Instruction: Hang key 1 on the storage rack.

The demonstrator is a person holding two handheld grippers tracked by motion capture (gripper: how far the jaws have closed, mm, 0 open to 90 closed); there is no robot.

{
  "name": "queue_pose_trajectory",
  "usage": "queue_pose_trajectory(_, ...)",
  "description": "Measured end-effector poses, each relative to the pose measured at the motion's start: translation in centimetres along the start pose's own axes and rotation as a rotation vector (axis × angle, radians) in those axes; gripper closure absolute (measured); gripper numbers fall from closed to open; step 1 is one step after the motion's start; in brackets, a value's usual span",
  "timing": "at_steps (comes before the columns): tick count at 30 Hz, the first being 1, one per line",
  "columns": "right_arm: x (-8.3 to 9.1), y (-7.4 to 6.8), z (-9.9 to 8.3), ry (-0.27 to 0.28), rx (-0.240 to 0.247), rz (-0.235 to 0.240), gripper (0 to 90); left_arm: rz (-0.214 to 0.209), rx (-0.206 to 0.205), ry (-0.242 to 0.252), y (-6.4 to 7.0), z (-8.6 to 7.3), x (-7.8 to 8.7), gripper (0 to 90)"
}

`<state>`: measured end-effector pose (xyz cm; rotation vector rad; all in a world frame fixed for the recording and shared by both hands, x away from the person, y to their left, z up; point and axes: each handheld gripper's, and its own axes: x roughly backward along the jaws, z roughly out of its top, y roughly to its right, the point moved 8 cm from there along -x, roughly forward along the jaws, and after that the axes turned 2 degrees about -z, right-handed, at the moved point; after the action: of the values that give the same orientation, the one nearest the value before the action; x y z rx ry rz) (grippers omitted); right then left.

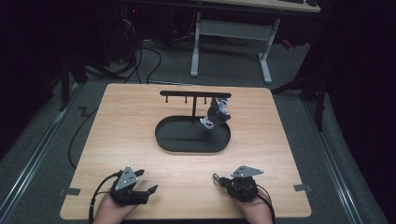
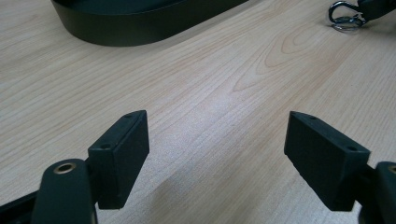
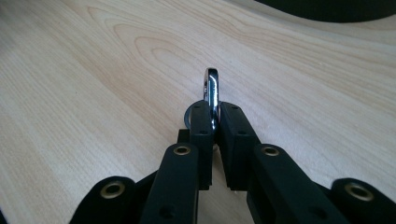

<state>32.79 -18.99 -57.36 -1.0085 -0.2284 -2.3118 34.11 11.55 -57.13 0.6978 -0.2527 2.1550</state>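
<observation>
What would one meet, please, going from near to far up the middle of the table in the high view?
Left gripper and right gripper at the near edge, the right one shut on a metal clasp → black oval tray → keychain hanging from the rack → black hook rack.

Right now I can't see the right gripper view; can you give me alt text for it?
The right gripper is shut on a shiny metal clasp, held edge-on between its two black jaws and sticking up past their tips. Below is the light wooden table, with the dark edge of the black oval tray at the top right.
</observation>
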Motion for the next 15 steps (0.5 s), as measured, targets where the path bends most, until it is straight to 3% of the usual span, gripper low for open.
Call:
queue_pose_trajectory(6,0.1,-0.4,-1.0,-0.012,-0.015,0.01,75.8,-0.002,0.003,0.003,0.0,0.0,-0.1,22.7)
queue_pose_trajectory(11,0.3,-0.5,-1.4,-0.028,0.011,-0.003,79.9,-0.002,0.004,0.003,-0.1,0.0,0.0,22.7)
queue_pose_trajectory(14,0.4,-0.6,-1.4,-0.037,0.041,-0.003,83.7,-0.002,0.005,0.004,-0.1,0.0,0.0,22.7)
queue_pose_trajectory(15,0.5,-0.7,-1.5,-0.044,0.112,-0.023,83.1,-0.002,0.006,0.005,-0.1,0.0,0.0,22.7)
